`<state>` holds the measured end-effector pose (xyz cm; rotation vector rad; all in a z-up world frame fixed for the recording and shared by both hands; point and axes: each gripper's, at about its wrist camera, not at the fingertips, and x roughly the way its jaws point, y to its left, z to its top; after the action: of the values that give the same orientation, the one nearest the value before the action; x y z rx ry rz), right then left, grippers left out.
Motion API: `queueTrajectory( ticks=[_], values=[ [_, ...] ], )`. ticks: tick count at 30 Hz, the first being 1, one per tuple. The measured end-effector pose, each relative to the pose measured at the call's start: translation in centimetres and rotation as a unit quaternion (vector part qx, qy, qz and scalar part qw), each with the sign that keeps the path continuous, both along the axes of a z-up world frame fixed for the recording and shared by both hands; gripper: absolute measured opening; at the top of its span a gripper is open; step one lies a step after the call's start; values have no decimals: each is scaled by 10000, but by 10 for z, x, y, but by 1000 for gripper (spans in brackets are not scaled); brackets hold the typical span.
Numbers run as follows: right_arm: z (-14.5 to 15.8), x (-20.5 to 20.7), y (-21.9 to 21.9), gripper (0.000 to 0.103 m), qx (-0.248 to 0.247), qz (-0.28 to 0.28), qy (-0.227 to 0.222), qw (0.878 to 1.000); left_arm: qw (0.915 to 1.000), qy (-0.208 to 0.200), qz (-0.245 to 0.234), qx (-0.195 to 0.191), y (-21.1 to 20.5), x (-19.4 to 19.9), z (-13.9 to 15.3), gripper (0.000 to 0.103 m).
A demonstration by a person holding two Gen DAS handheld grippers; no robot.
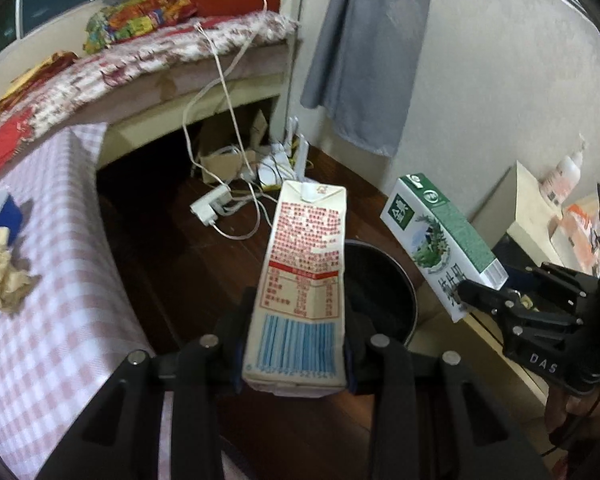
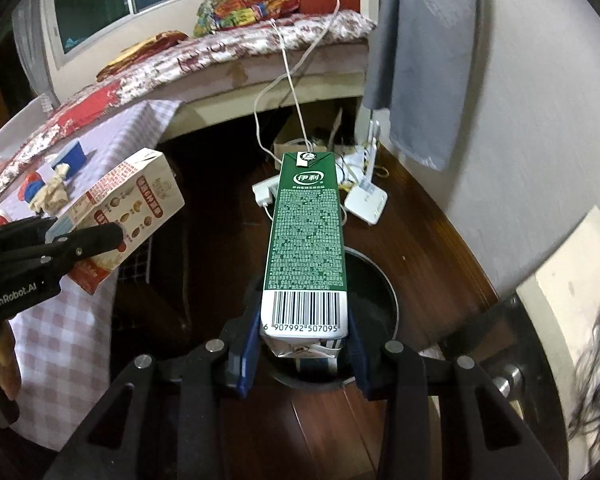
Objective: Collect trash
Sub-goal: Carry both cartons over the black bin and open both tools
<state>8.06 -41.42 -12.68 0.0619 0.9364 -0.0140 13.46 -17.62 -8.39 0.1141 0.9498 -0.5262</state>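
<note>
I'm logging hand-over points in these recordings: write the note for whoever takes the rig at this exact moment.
Left hand-held gripper: shut on the cream carton with red print, held near its barcode end.
Right hand-held gripper: shut on the green milk carton, same kind of grip.
Both cartons hang over or beside the dark round bin on the wooden floor, next to the checked tablecloth.
Done: two cartons picked up and brought to the bin.
Left: drop both in, then fetch the crumpled paper on the table; check the blue item beside it.
</note>
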Motion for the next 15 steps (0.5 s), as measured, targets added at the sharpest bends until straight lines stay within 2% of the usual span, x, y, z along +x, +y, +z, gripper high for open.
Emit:
queueTrajectory(
  ticks=[7, 15],
  values=[
    [-29, -5, -19, 41, 70, -77, 285, 9995, 9982, 544, -223, 119, -22, 8, -30, 37],
    [-65, 4, -28, 41, 142, -13, 596, 9981, 9920, 1181, -351, 275, -48, 24, -73, 37]
  ],
)
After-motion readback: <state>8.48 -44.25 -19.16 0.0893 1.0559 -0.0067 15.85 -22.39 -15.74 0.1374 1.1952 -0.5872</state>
